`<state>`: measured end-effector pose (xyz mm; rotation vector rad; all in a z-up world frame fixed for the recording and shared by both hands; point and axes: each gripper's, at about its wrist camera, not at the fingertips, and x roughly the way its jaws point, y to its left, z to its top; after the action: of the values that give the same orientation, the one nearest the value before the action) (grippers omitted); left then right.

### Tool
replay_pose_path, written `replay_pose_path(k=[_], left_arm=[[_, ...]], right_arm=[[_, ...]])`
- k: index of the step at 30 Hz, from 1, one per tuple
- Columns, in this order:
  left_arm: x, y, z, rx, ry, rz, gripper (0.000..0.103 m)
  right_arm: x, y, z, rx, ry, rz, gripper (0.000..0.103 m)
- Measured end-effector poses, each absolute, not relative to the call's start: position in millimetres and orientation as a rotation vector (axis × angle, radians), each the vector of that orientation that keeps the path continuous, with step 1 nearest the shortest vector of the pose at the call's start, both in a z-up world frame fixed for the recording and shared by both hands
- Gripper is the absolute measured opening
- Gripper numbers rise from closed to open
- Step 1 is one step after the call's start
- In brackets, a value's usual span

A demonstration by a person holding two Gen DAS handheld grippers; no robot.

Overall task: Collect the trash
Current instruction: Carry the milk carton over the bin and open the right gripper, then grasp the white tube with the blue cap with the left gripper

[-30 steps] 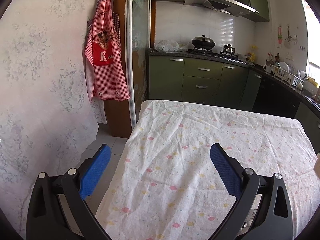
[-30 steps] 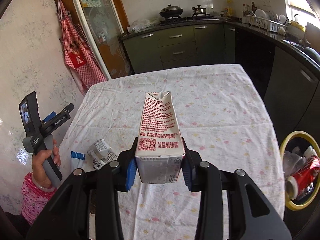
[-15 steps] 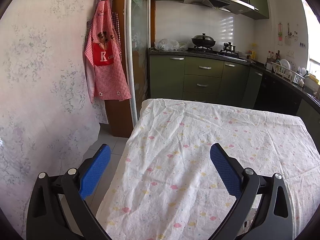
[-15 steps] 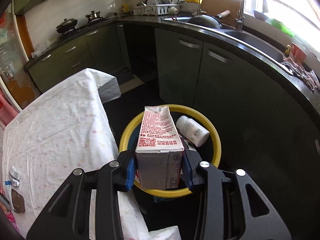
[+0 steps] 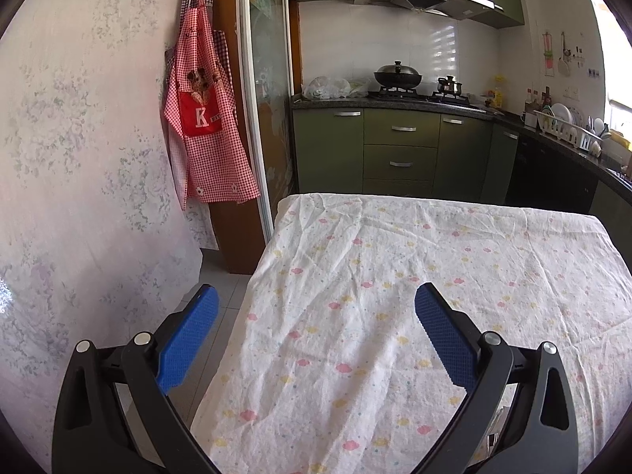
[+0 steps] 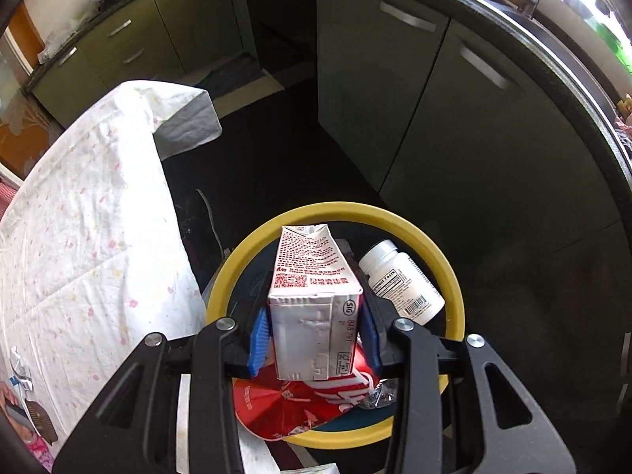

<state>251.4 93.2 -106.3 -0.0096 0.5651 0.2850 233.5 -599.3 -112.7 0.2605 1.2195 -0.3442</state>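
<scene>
In the right wrist view my right gripper (image 6: pixel 314 337) is shut on a white milk carton (image 6: pixel 312 296) with red print, its blue pads pressed on both sides. It points steeply down over a yellow-rimmed trash bin (image 6: pixel 446 268) on the dark floor. Inside the bin lie a white pill bottle (image 6: pixel 403 280) and a red wrapper (image 6: pixel 300 403). In the left wrist view my left gripper (image 5: pixel 316 335) stands open over the near part of the cloth-covered table (image 5: pixel 395 276), with nothing between its blue pads.
The table (image 6: pixel 79 213) with its flowered cloth is left of the bin; small scraps (image 6: pixel 19 371) lie near its lower left edge. Dark green cabinets (image 6: pixel 395 98) curve behind the bin. A red checked apron (image 5: pixel 205 118) hangs on the wall, with a stove (image 5: pixel 399 83) beyond.
My right gripper swung from over the table to above the bin and tilted downward, still holding the carton. The left gripper stayed where it was.
</scene>
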Motion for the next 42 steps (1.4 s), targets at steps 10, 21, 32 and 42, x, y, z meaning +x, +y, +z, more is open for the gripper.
replay_pose_path(k=[10, 21, 32, 42], left_arm=[[251, 91, -106, -0.008, 0.567, 0.276, 0.098], [247, 73, -100, 0.029, 0.606, 0.235, 0.098], [174, 44, -96, -0.056, 0.843, 0.177, 0.098], [151, 35, -120, -0.051, 0.991, 0.232, 0.090]], right_arm=[[157, -571, -70, 0.253, 0.990, -0.366, 0.055], [72, -457, -73, 0.203, 0.854, -0.113, 0.064], [70, -419, -84, 0.176, 0.754, 0.051, 0.067], [57, -427, -94, 0.256, 0.714, 0.157, 0.069]])
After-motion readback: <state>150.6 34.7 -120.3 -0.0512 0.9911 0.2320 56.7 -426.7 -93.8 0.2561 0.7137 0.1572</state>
